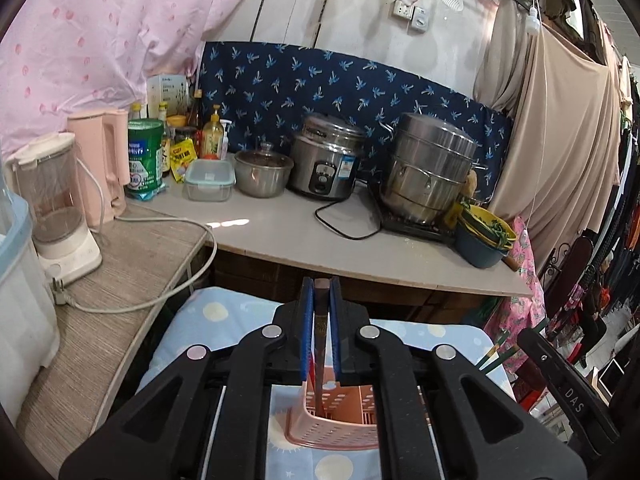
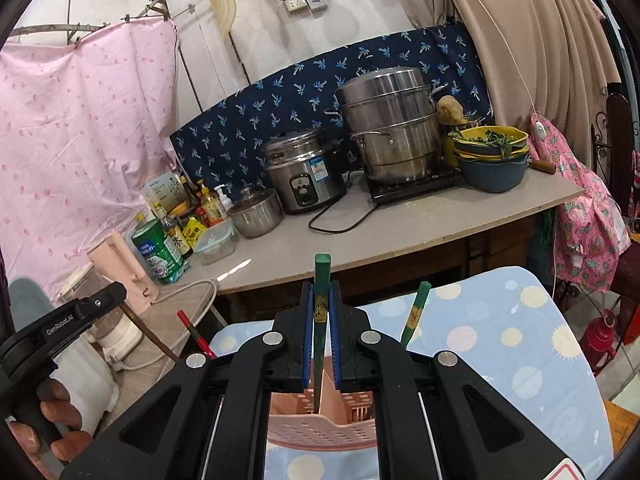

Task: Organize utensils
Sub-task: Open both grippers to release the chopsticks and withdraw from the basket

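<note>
My left gripper [image 1: 321,312] is shut on a dark brown chopstick [image 1: 320,344] held upright, its lower end inside a pink perforated utensil holder [image 1: 336,428] on the blue dotted cloth. My right gripper [image 2: 321,316] is shut on a green chopstick [image 2: 321,320], also upright, its tip inside the same pink holder [image 2: 320,428]. A second green chopstick [image 2: 415,314] and a red chopstick [image 2: 196,334] lean beside the holder in the right wrist view. Green chopstick ends [image 1: 494,354] show at the right of the left wrist view.
A blue cloth-covered surface [image 2: 500,340] carries the holder. Behind it a counter [image 1: 304,236] holds a rice cooker [image 1: 324,160], a steel steamer pot [image 1: 430,168], bowls, bottles and a cord. A blender [image 1: 56,204] and pink kettle stand on the left side table.
</note>
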`<state>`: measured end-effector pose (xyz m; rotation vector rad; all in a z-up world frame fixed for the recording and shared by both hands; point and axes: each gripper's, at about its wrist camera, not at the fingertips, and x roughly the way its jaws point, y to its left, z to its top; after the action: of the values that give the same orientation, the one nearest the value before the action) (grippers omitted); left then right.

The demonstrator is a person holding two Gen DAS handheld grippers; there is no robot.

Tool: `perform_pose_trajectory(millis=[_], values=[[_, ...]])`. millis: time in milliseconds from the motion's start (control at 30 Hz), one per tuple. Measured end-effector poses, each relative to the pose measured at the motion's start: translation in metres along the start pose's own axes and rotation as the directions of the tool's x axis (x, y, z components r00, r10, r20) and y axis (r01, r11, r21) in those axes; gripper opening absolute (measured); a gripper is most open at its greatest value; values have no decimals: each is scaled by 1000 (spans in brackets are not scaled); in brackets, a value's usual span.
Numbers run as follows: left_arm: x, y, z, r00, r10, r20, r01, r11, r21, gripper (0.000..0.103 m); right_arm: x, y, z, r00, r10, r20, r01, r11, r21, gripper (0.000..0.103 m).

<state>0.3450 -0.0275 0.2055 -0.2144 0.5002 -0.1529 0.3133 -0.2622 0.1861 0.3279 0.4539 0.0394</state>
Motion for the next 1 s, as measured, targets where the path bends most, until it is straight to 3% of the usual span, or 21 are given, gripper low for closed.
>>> perform_pose_trajectory(millis=[67,133,200,300,567,1000], values=[[-1,2,-3,1000,-2,-1,2,1000,-4,9,-3,2,-1,1000,-10,6,10,1000,-11,13],[-3,4,-5,1000,-2,-6,2,1000,-10,29,-9,2,-1,1000,-14,16,14,1000,-15,21],[-11,7,-8,1000,9,11,-9,1000,-13,42,-17,2,-2,1000,-9,23,10,1000,-13,26],[-22,9,-14,1000,10,15,-10,1000,-6,48,-33,4,-8,999,-4,33,4,1000,-19,32],[-56,18,-53,998,39,-40,-37,998,45,49,-76,2,-54,1000,9,-11,-10,999,-42,46],[-103,38,-153,979,108,-173,-91,991,100,49,-136,-2,-161,988,-46,-146,28,992,-119,47]])
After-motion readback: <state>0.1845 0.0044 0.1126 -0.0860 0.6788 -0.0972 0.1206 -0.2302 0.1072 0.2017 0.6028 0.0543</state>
